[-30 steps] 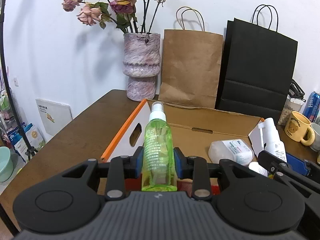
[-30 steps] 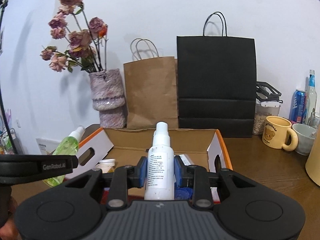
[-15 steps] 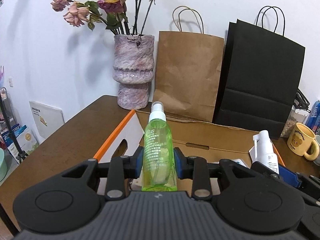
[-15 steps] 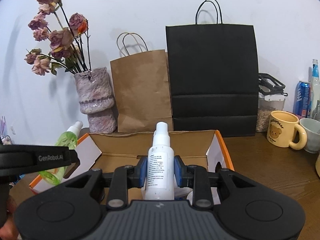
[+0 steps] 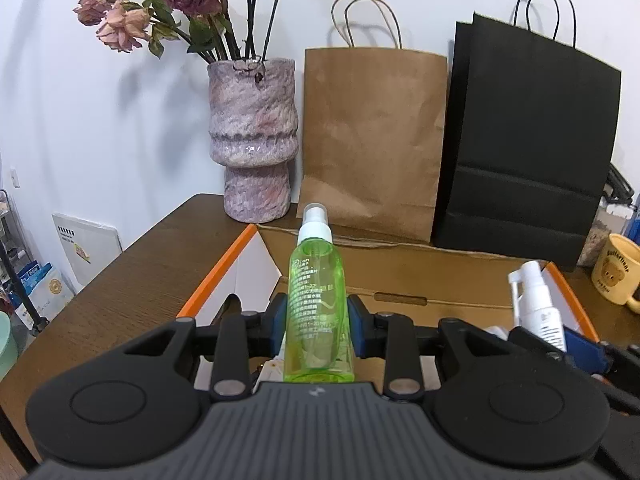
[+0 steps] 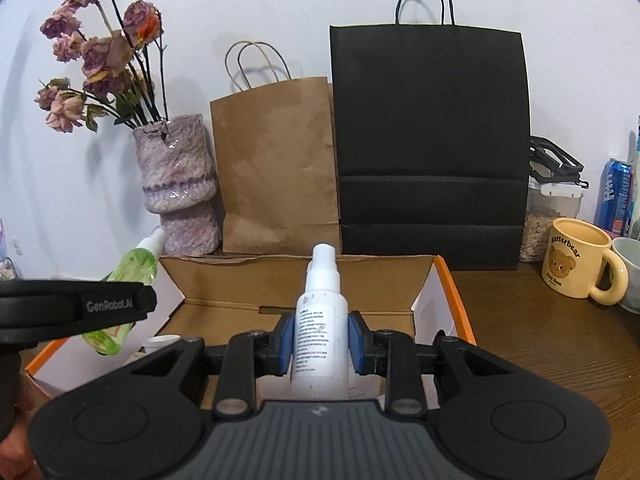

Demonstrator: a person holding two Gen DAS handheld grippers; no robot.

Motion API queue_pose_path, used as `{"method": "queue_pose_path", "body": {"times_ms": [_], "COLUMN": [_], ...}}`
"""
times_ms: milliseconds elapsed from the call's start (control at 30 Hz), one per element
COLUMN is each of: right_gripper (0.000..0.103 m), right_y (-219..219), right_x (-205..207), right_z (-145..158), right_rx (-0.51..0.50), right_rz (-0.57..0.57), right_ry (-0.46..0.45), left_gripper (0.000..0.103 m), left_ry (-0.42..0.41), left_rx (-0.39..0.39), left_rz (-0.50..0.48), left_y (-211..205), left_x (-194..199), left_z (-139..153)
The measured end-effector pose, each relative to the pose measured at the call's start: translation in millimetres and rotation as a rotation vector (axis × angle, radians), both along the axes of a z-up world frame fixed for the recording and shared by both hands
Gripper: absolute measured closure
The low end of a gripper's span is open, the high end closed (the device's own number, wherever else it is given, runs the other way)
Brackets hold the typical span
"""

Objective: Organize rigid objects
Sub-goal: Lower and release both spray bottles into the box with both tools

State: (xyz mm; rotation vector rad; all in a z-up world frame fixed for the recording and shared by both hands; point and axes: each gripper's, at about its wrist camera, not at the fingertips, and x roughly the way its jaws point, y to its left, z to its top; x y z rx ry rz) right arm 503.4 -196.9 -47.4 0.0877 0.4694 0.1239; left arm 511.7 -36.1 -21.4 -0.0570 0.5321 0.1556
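Note:
My left gripper is shut on a green spray bottle with a white nozzle, held upright over the left end of an open cardboard box with orange-edged flaps. My right gripper is shut on a white spray bottle, also upright, above the same box. In the right wrist view the green bottle shows at the left behind the left gripper's black body. The white bottle appears at the right of the left wrist view. The box floor is mostly hidden.
A pink stone vase with dried roses, a brown paper bag and a black paper bag stand right behind the box. A yellow bear mug, a grey cup, a snack jar and a blue can sit on the brown table at the right.
Both grippers have moved forward with their bottles toward the bags and vase, which now look larger and closer. The items lying in the box have dropped out of sight beneath the grippers.

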Motion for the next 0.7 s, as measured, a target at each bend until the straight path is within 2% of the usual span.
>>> {"method": "queue_pose_path", "body": {"times_ms": [133,200,233,267,300,333,400,467,533,700], "right_gripper": [0.076,0.074,0.074,0.071,0.057,0.048,0.016,0.005,0.001,0.0], "right_y": [-1.4,-2.4,-3.3,-4.3,-5.2,-6.9,-9.6,-9.9,-9.5,-7.0], "right_x": [2.2,4.3,5.1,5.5,6.3,6.1,4.6,2.1,0.7,-1.4], "right_z": [-2.7,-4.7,-5.6,-6.5,-7.4,-8.2,-8.3,-7.3,-5.9,-4.4], "right_rx": [-0.007,-0.006,-0.004,-0.004,-0.005,-0.004,0.004,-0.002,-0.01,-0.017], "right_rz": [0.005,-0.004,-0.009,-0.019,-0.024,-0.032,-0.043,-0.051,-0.053,-0.04], "right_ry": [0.017,0.034,0.042,0.046,0.054,0.06,0.05,0.032,0.025,0.02], "left_gripper": [0.07,0.065,0.044,0.017,0.009,0.006,0.001,0.0,0.0,0.0], "left_ry": [0.015,0.008,0.0,-0.006,-0.017,-0.031,-0.042,-0.042,-0.043,-0.041], "left_rx": [0.006,0.015,0.021,0.025,0.034,0.05,0.06,0.05,0.047,0.043], "left_rz": [-0.017,-0.017,-0.017,-0.016,-0.009,-0.001,0.0,-0.001,-0.001,0.001], "left_y": [2.4,3.4,3.6,4.3,4.2,3.2,2.6,3.6,4.7,5.7], "left_x": [5.2,4.2,2.8,2.7,1.2,-0.4,-1.7,-2.1,-2.3,-2.8], "left_z": [-4.0,-3.9,-3.0,-1.9,-1.1,-0.1,1.1,1.3,1.5,1.6]}}
